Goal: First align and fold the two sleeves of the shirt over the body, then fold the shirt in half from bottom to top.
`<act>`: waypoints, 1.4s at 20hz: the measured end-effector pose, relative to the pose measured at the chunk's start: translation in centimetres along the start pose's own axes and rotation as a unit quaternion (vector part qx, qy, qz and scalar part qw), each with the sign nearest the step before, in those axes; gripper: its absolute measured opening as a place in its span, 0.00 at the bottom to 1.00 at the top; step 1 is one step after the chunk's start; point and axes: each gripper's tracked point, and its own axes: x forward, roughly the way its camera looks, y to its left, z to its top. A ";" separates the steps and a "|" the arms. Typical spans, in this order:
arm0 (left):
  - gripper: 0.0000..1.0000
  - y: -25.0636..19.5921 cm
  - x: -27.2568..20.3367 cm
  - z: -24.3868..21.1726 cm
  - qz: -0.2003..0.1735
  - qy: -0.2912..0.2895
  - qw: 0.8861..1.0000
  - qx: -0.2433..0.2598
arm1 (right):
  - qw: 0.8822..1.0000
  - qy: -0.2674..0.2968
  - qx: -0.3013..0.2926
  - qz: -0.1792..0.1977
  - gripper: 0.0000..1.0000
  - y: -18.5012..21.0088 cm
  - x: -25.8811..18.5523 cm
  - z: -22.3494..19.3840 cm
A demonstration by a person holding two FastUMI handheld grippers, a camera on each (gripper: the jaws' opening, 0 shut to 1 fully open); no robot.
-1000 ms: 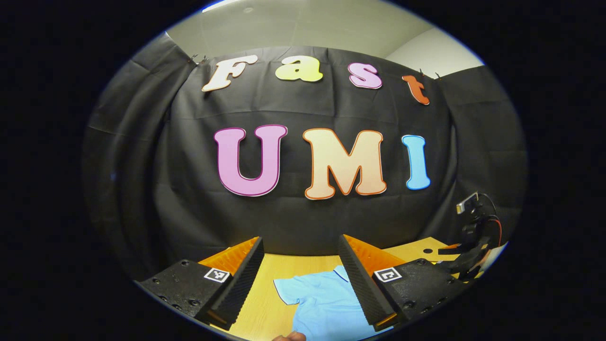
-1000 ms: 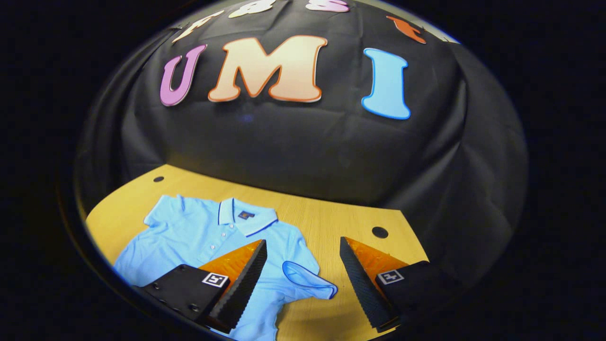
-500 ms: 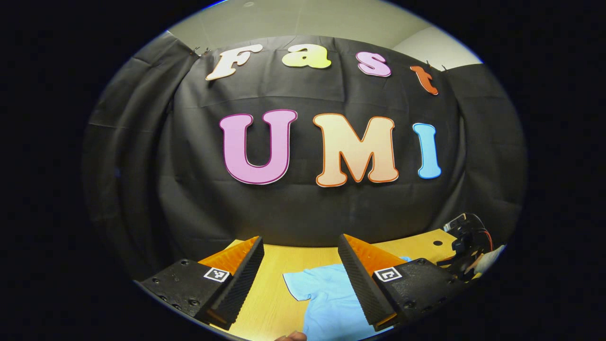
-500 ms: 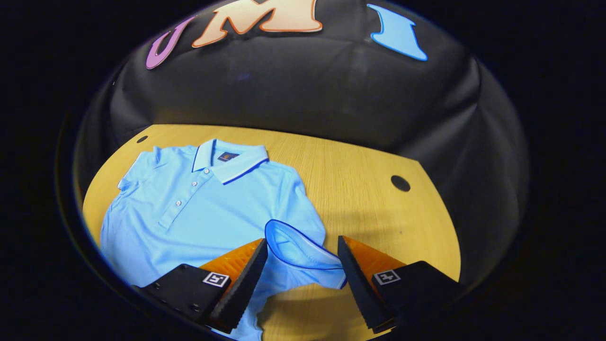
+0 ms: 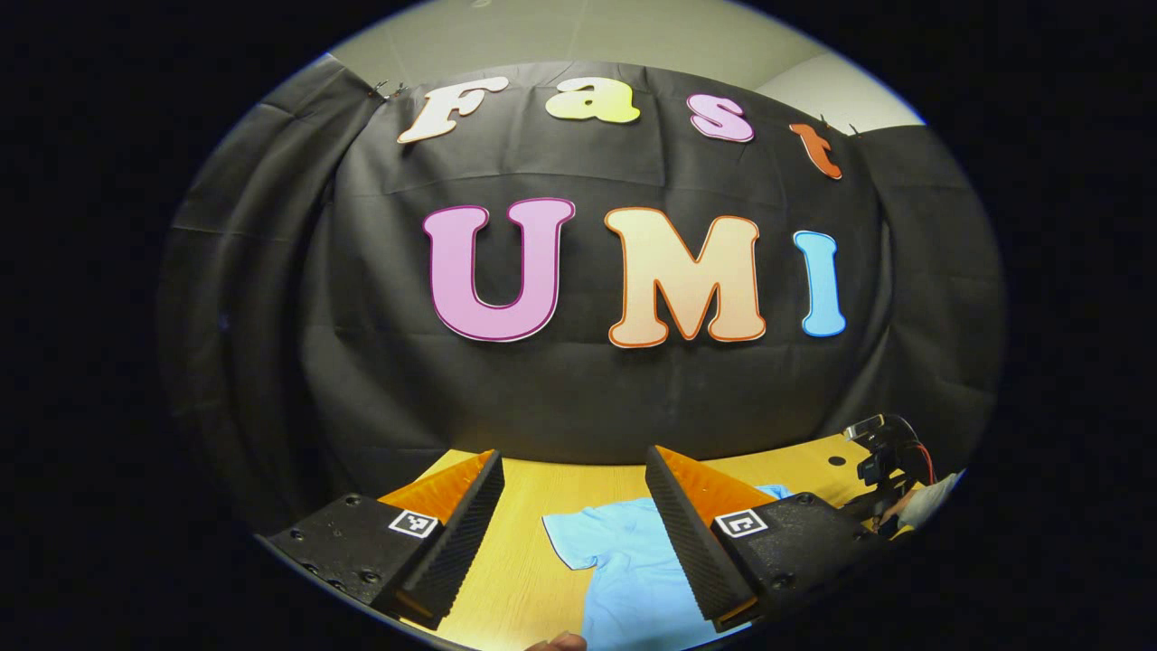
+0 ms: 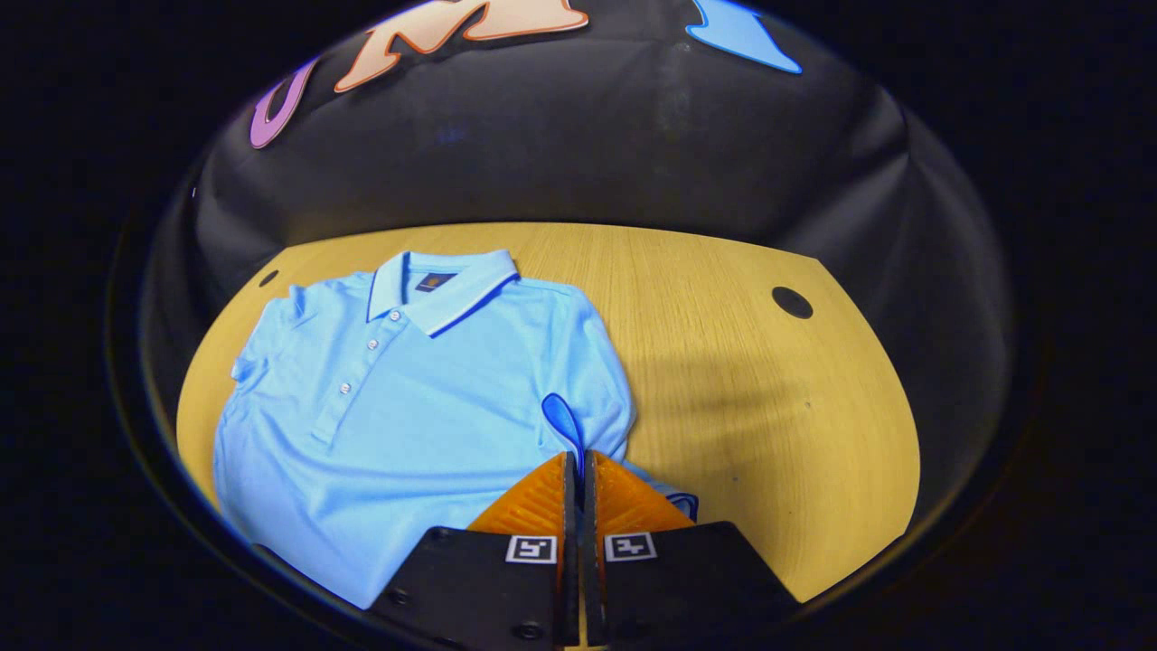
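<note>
1. The right gripper [image 6: 577,466] is closed, both fingers pinching the sleeve [image 6: 562,420] of the blue shirt [image 6: 407,398].
2. The left gripper [image 5: 574,497] hangs open above the bench [image 5: 515,561].
3. The shirt lies flat, collar toward the wall.

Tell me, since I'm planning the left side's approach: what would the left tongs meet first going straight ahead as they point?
Probably the black cloth wall: the open left tongs aim above the wooden table and light-blue polo shirt. Depth is uncertain.
</note>
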 end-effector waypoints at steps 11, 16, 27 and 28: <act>0.94 1.2 -0.1 -1.1 0.013 0.010 1.000 -0.017 | 0.980 -0.054 0.186 0.049 0.05 7.6 0.0 6.4; 0.95 3.7 0.5 -2.9 0.045 0.029 0.998 -0.012 | 0.983 -0.027 0.179 0.044 0.05 10.8 3.2 3.9; 0.95 5.0 8.2 -8.3 0.078 0.067 0.994 -0.031 | 0.989 -0.083 0.096 0.076 0.97 11.3 -4.1 4.5; 0.95 4.9 9.2 -8.8 0.075 0.070 0.994 -0.030 | 0.990 -0.086 0.090 0.073 0.97 10.9 -5.0 4.4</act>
